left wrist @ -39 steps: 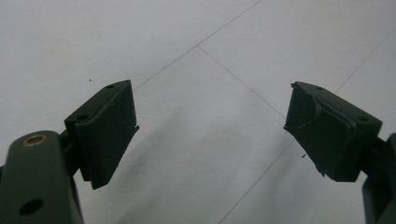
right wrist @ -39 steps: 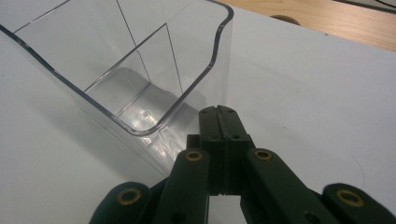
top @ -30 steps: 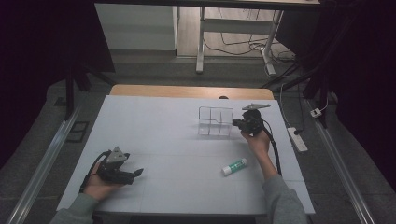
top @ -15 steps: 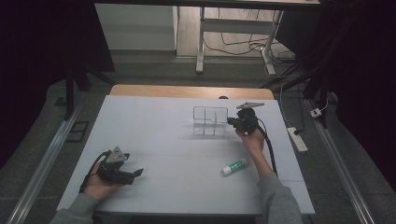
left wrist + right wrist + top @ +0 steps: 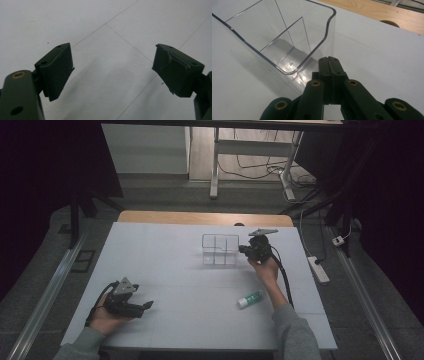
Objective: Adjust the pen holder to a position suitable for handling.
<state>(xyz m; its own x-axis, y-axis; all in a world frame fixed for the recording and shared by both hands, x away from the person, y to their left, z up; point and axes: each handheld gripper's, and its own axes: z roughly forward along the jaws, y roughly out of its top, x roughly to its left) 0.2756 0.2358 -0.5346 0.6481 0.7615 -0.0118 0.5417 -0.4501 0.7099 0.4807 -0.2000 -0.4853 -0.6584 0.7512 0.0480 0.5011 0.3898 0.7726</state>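
Pressed flat together, the two black jaws of my right gripper (image 5: 329, 62) leave no gap and hold nothing; their tips sit against the outer wall of the clear plastic organiser box with inner dividers (image 5: 287, 42), right at its rounded near corner. From the high view, that right gripper (image 5: 248, 250) is at the box's (image 5: 220, 250) right side, out toward the far half of the white table (image 5: 165, 245), with my right hand (image 5: 265, 267) wrapped around its body and the black cable trailing back along my forearm. The box stands upright on the tabletop, its open top facing up, its compartments bare. My left gripper (image 5: 147, 305) rests low at the near left of the table, well apart from the box, in my left hand (image 5: 107, 317); its jaws stand wide apart over bare white surface, gripping nothing. A small white tube with a green cap (image 5: 250, 299) lies on its side near my right forearm, between me and the box.
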